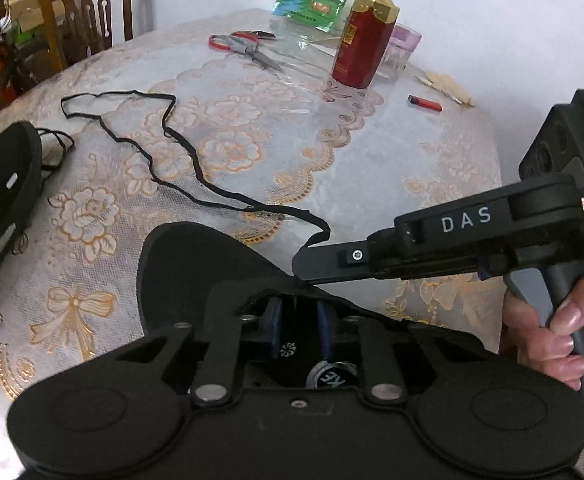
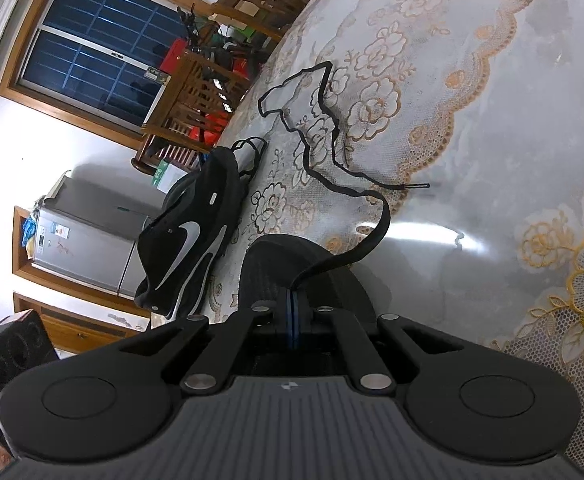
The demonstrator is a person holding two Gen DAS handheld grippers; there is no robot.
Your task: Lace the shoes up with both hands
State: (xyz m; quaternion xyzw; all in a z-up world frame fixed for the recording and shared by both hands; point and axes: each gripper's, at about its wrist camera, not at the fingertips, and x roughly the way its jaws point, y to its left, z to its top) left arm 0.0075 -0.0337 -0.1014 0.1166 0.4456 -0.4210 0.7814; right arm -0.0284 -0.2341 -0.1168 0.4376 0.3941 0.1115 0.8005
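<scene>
L gripper, bottom centre of the left wrist view: blue pads a little apart, over the tongue/opening of the near shoe. Can't see them pressing on anything; a round logo tag shows in the gap below.

R gripper comes in from the right edge of that view, held by a hand at lower right. Its tip sits at the near shoe's top edge, w/ the black lace leaving from the tip. In the right wrist view, bottom centre, the R gripper's pads are together, clamped on the lace end; the lace climbs up-frame over the tablecloth in loose kinks, its free tip lying mid-right.

2nd shoe, black w/ a white swoosh, lies on its side, left-centre of the right wrist view, well apart from the near shoe; its own lace is bunched at its top end.

Far side of the table, top of the left wrist view: scissors, red bottle, glass just behind the bottle, lighter at right, plastic bag. Chair at upper left.
</scene>
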